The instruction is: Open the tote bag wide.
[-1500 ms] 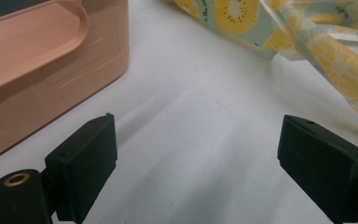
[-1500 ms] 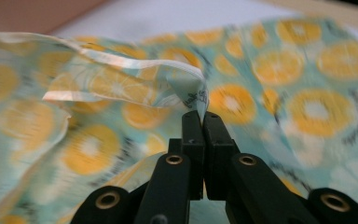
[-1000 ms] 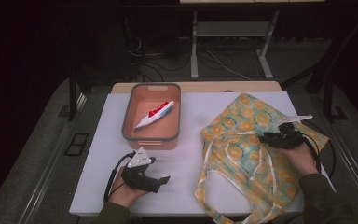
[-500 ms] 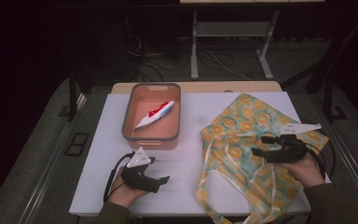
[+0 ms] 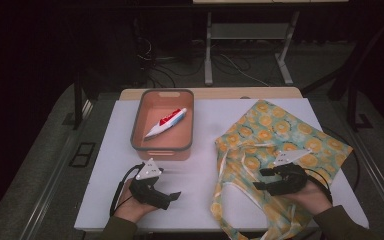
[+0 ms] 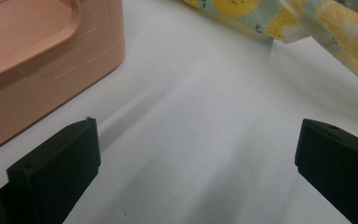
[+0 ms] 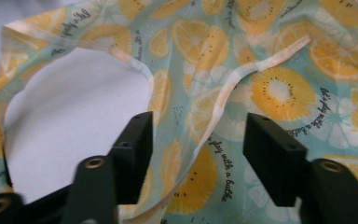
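On the white table the biggest thing is the lemon-print tote bag, spread flat on the right half with its handles trailing toward the near edge. Left of it, well apart, is the salmon-pink bin, with a red and white pen-like thing lying slantwise in it. The right gripper hangs over the bag's near part; its jaws have just been closing but there's still a gap, with cloth and a handle strap under them, nothing pinched. The left gripper sits near the front edge, jaws wide apart over bare table, holding nothing.
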